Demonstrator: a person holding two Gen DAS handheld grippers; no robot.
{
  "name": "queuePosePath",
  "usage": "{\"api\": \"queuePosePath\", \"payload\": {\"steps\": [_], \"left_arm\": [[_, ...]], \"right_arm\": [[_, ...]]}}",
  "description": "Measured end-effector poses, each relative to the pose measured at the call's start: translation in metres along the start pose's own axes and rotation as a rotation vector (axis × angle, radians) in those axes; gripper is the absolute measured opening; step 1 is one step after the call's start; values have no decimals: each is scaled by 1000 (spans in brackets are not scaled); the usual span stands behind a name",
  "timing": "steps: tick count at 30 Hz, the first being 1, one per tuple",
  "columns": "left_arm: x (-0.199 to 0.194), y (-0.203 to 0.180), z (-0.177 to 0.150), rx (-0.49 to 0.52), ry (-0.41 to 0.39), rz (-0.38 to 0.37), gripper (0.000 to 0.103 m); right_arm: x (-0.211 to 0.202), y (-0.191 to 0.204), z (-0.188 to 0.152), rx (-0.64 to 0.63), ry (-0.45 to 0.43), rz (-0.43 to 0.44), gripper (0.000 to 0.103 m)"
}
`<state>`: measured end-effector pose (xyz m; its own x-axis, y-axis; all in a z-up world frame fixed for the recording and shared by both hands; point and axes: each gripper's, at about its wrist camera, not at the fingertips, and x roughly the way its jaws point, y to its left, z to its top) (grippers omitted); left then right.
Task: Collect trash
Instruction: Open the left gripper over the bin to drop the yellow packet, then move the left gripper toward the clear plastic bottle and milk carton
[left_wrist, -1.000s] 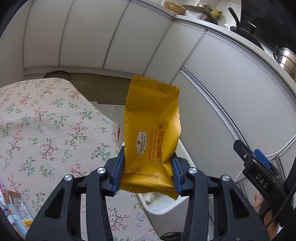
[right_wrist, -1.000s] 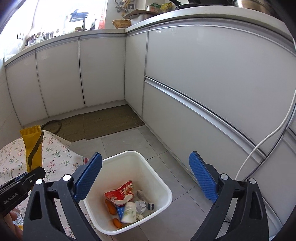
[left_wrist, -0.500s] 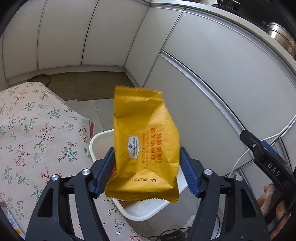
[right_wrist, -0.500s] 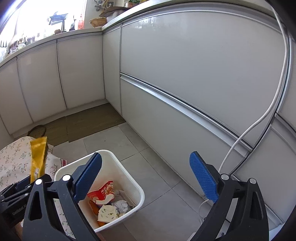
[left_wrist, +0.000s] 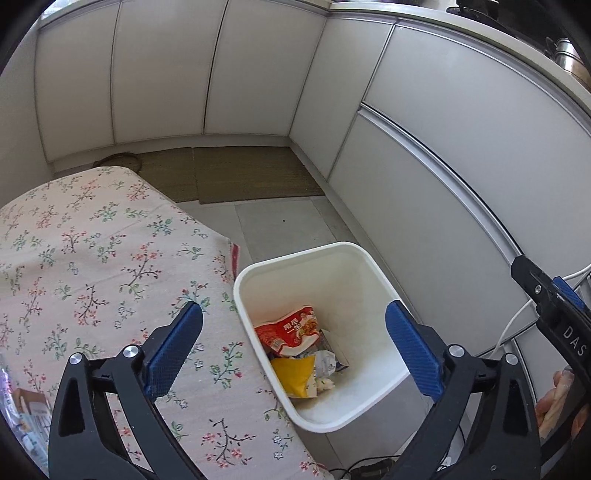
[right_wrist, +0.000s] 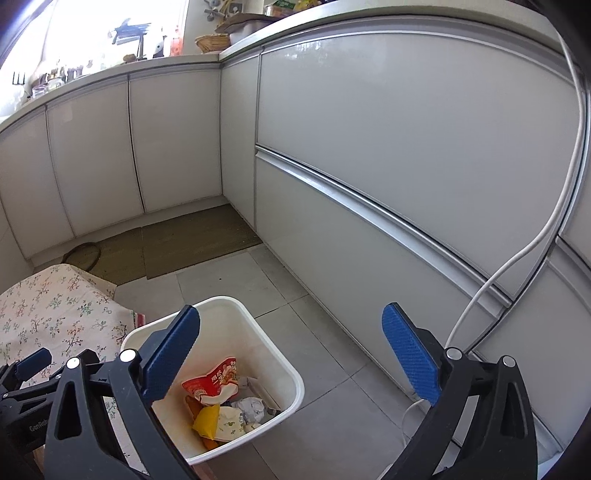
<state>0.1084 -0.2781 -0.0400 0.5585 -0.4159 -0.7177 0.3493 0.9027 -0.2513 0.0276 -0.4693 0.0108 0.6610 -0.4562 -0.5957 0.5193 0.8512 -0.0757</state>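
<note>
Left claw (left_wrist: 293, 347): spread wide, nothing between the blue pads (left_wrist: 173, 349), poised above the near rim of the bin (left_wrist: 384, 275). Right claw (right_wrist: 291, 354): likewise spread wide and empty, positioned over the same bin (right_wrist: 275, 354) from the other side; also visible at the right edge of the left view, gripped by a hand (left_wrist: 554, 402). Bin: white, open-topped, standing on the tiled floor (right_wrist: 236, 273), just beside the bench (left_wrist: 92, 258) draped in a floral cloth. Yellow wrapper (left_wrist: 293, 376): lying inside the bin near the bottom, against the wall closest to the bench, partly overlapped by crumpled white paper (left_wrist: 325, 363). Red packet (left_wrist: 290, 328): resting above and behind the yellow wrapper, inside the bin. Further scraps beneath these, too tangled to identify. Same contents seen from the right view: yellow wrapper (right_wrist: 207, 421), red packet (right_wrist: 212, 382). At the left margin of the left view, a few items on the bench (left_wrist: 26, 410), probably cartons or packaging, blurred by distortion. Cabinets (right_wrist: 406, 129) along the far and right sides; mat (left_wrist: 251, 177) on the floor in the corner; white cable (right_wrist: 546, 229) hanging down the cabinet front.
</note>
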Motion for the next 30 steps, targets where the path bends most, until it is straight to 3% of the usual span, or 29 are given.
{"api": "queuePosePath", "payload": {"steps": [30], "left_arm": [[-92,184,-26,-204,4,394,96]], "right_arm": [[-49,201,-29,-290,31,309,96]]}}
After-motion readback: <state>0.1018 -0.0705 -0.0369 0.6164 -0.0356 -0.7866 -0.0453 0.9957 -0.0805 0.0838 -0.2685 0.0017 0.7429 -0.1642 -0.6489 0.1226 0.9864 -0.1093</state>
